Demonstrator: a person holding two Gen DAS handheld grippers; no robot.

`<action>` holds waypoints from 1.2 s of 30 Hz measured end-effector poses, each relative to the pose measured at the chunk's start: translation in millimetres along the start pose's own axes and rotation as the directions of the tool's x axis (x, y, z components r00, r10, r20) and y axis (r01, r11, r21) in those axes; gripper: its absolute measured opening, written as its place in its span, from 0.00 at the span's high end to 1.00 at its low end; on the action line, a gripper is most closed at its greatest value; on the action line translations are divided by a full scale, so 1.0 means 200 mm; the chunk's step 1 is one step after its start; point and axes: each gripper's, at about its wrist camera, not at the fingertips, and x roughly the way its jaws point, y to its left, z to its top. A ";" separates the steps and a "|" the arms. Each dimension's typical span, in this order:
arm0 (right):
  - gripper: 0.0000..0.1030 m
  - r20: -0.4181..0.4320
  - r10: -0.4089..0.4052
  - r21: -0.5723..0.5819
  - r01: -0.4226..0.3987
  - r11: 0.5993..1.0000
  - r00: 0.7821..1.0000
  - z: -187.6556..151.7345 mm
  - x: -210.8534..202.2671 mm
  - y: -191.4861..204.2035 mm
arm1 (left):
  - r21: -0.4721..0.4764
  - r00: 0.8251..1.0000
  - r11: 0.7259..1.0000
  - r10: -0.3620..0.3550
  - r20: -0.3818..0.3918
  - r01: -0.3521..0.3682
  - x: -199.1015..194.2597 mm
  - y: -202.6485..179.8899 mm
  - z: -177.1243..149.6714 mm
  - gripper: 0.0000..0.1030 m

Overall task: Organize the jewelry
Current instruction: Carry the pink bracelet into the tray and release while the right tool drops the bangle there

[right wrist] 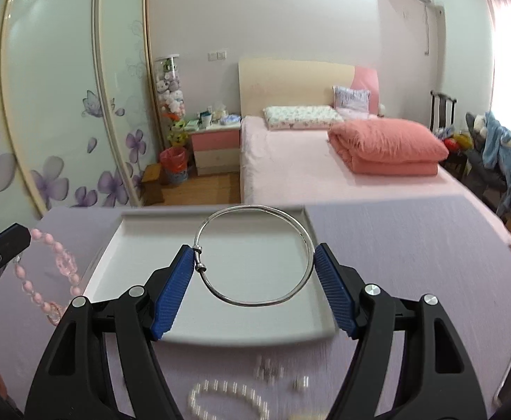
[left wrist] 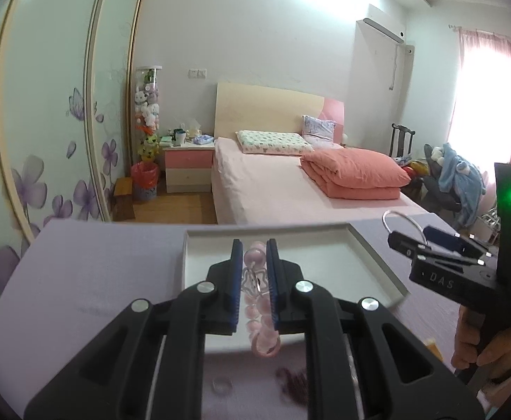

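1. Tools: 2. Left tool (left wrist: pixel 252 273), right tool (right wrist: pixel 255 280).
2. Trays: 1. White tray (right wrist: pixel 140 245) on the table (right wrist: pixel 413 262), ahead of both tools.
3. Bracelets: 4. Pink bead bracelet (left wrist: pixel 259 315) between the left tool's fingers; silver bangle (right wrist: pixel 255 255) between the right tool's fingers; white pearl bracelet (right wrist: pixel 227 399) below the right tool, blurred; dark bead bracelet (left wrist: pixel 292 385) below the left tool, blurred.
4. Rings: 1. Small clear ring (left wrist: pixel 220 385), below the left tool.
5. Small silver pieces (right wrist: pixel 273 372) below the right tool: too blurred to count.
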 end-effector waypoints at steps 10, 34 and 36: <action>0.31 -0.211 -0.005 0.057 0.017 0.998 0.977 0.06 0.58 -0.03 | -0.056 0.994 0.998 0.003 -0.112 -0.009 0.57 0.06 0.04 0.86; 0.23 -0.295 0.105 0.148 -0.064 0.987 0.950 0.04 0.62 -0.11 | -0.102 0.983 0.992 0.051 -0.174 -0.069 0.76 0.16 -0.02 0.72; 0.23 -0.282 0.105 0.148 -0.065 0.987 0.954 0.05 0.58 -0.11 | -0.109 0.985 0.991 0.059 -0.163 -0.077 0.70 0.18 -0.01 0.66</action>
